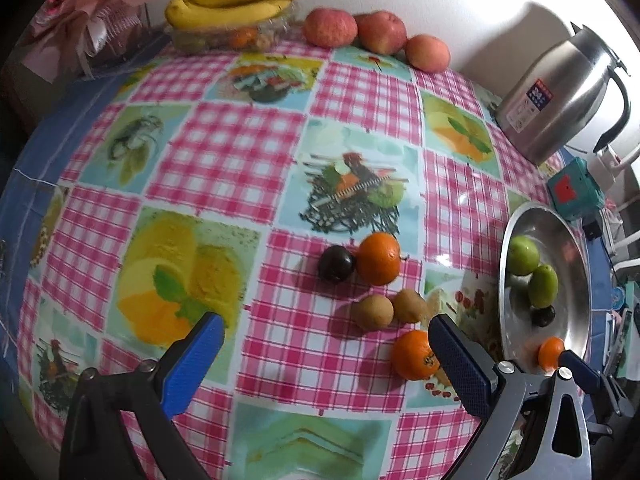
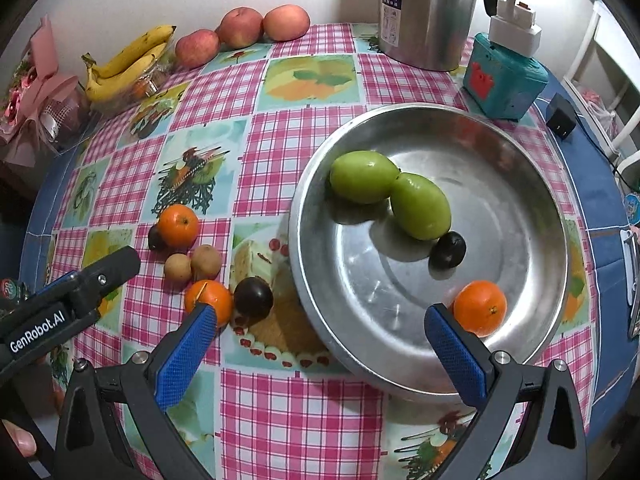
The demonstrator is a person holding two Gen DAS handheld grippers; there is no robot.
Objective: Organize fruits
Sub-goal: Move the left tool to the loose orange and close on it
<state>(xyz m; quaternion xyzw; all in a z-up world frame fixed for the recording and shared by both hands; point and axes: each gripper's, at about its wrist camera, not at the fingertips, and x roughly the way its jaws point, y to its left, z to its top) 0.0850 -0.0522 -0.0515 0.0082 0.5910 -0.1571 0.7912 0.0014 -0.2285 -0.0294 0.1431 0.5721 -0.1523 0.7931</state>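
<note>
A steel bowl (image 2: 520, 152) holds two green fruits (image 2: 362, 176), a dark plum (image 2: 450, 249) and an orange (image 2: 480, 307). It also shows in the left wrist view (image 1: 576, 248). Beside it on the table lie two oranges (image 2: 178, 225) (image 2: 209, 302), two dark plums (image 2: 253, 298) (image 2: 155, 238) and two brown kiwis (image 2: 206, 261) (image 2: 177, 267). My left gripper (image 1: 326, 334) is open and empty above the cloth, left of the loose fruit (image 1: 378, 258). My right gripper (image 2: 320, 322) is open and empty over the bowl's near rim.
Bananas (image 2: 128, 60) on a clear tray and three apples (image 2: 240, 26) stand at the back by the wall. A steel kettle (image 2: 428, 12), a teal box (image 2: 504, 76) and a black adapter (image 2: 562, 120) stand behind the bowl. A pink bouquet (image 2: 36, 84) lies at the left.
</note>
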